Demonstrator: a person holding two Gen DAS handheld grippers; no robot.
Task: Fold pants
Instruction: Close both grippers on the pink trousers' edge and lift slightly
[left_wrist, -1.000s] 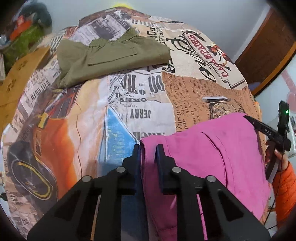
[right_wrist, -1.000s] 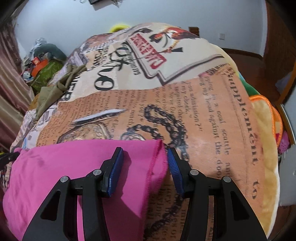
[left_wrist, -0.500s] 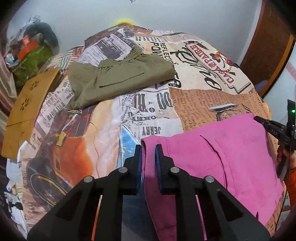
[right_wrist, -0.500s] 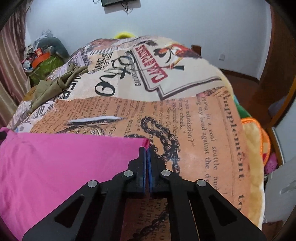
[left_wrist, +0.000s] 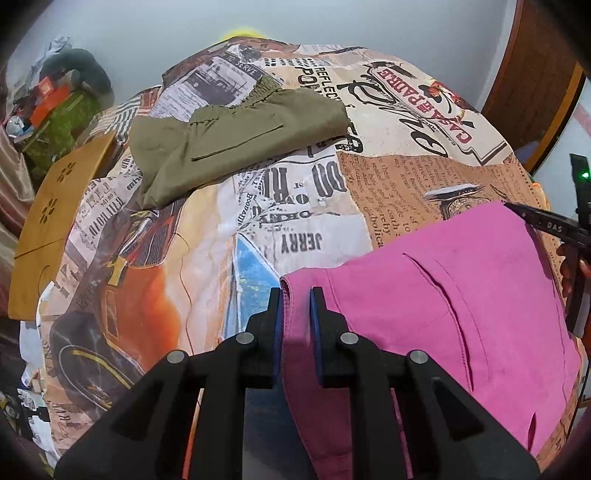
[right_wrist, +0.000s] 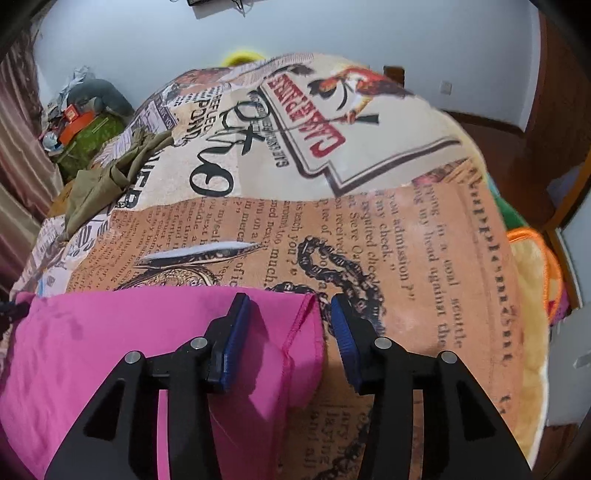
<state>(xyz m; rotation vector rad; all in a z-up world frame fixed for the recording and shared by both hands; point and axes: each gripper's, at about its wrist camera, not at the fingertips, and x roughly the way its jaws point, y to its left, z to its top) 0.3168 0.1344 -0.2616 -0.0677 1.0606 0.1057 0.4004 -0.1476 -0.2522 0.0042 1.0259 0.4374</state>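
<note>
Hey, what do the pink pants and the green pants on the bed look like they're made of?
Pink pants: likely woven cotton twill, matte; it holds crisp folds and shows a stitched hem and pocket seam.
Green pants: probably a thin, matte cotton-type weave; the waistband looks gathered with elastic, and the cloth lies limp. Neither is certain from looks alone.

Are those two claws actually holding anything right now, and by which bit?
The left claw pinches the pink pants at a folded corner. The right claw is opening; the opposite corner sits between its pads, ungripped.
</note>
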